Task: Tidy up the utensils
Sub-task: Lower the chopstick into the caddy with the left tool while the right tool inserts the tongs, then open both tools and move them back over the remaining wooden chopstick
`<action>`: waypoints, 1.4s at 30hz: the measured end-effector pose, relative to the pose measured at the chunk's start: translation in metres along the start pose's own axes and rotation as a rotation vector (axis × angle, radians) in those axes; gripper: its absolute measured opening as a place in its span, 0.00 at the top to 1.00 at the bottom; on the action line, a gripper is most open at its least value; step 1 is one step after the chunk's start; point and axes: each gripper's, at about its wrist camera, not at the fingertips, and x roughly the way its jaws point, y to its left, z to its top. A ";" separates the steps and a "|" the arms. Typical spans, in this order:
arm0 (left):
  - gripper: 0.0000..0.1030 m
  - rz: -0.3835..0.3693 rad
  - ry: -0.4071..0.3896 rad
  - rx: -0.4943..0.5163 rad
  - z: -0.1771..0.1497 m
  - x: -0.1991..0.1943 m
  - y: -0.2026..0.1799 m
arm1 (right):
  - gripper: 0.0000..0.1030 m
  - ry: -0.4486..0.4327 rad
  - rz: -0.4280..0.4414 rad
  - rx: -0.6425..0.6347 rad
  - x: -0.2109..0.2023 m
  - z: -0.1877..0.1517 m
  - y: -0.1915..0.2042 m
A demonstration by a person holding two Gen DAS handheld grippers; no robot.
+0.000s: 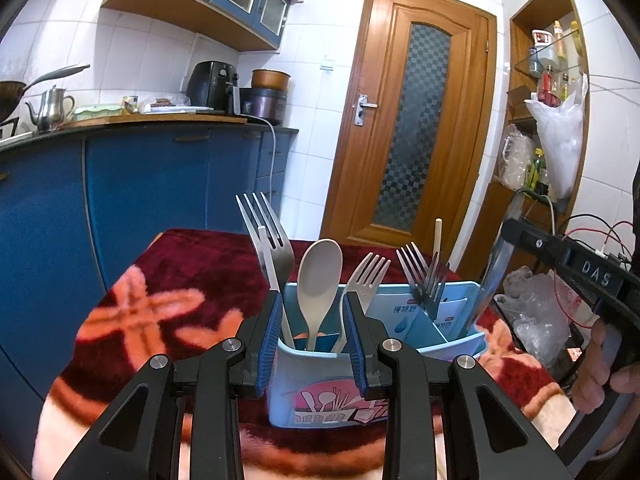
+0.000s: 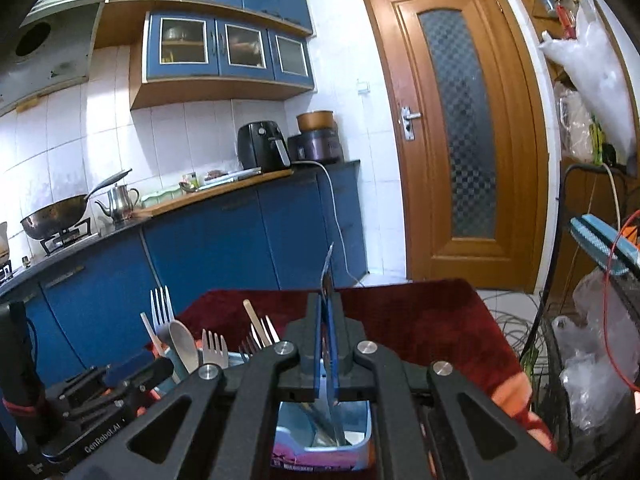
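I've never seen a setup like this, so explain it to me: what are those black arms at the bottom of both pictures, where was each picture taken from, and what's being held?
No robot here: a person holds a two-finger gripper in each hand, each carrying a camera that looks along its fingers. One picture is from the left gripper, which clamps a light blue utensil caddy on a red blanket-covered table. The caddy holds forks and a beige spoon. The other picture is from the right gripper, shut on a table knife whose lower end reaches into the caddy's end compartment. The person's hand shows at the left view's right edge.
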 end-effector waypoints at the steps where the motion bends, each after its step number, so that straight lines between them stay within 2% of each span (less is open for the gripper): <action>1: 0.69 -0.001 0.000 0.000 0.000 0.000 0.000 | 0.91 0.011 0.004 0.007 0.001 -0.002 -0.001; 2: 0.69 -0.001 0.001 0.001 0.000 0.000 0.000 | 0.88 0.020 0.008 0.014 0.001 -0.004 -0.003; 4: 0.69 -0.001 0.000 0.001 0.000 0.000 0.000 | 0.74 0.026 0.018 0.024 0.000 -0.008 -0.005; 11: 0.69 -0.004 -0.001 0.001 0.000 -0.003 -0.001 | 0.73 0.018 0.036 0.064 -0.017 -0.012 -0.010; 19: 0.69 0.001 -0.001 0.008 -0.005 -0.029 -0.004 | 0.70 0.065 0.040 0.106 -0.043 -0.028 -0.012; 25: 0.69 0.027 0.055 0.039 -0.021 -0.050 -0.011 | 0.68 0.100 0.059 0.134 -0.066 -0.045 -0.010; 30: 0.69 0.030 0.122 0.021 -0.036 -0.062 -0.012 | 0.67 0.148 0.061 0.131 -0.075 -0.062 -0.007; 42: 0.69 0.018 0.241 0.032 -0.065 -0.066 -0.029 | 0.64 0.239 0.043 0.098 -0.087 -0.103 -0.009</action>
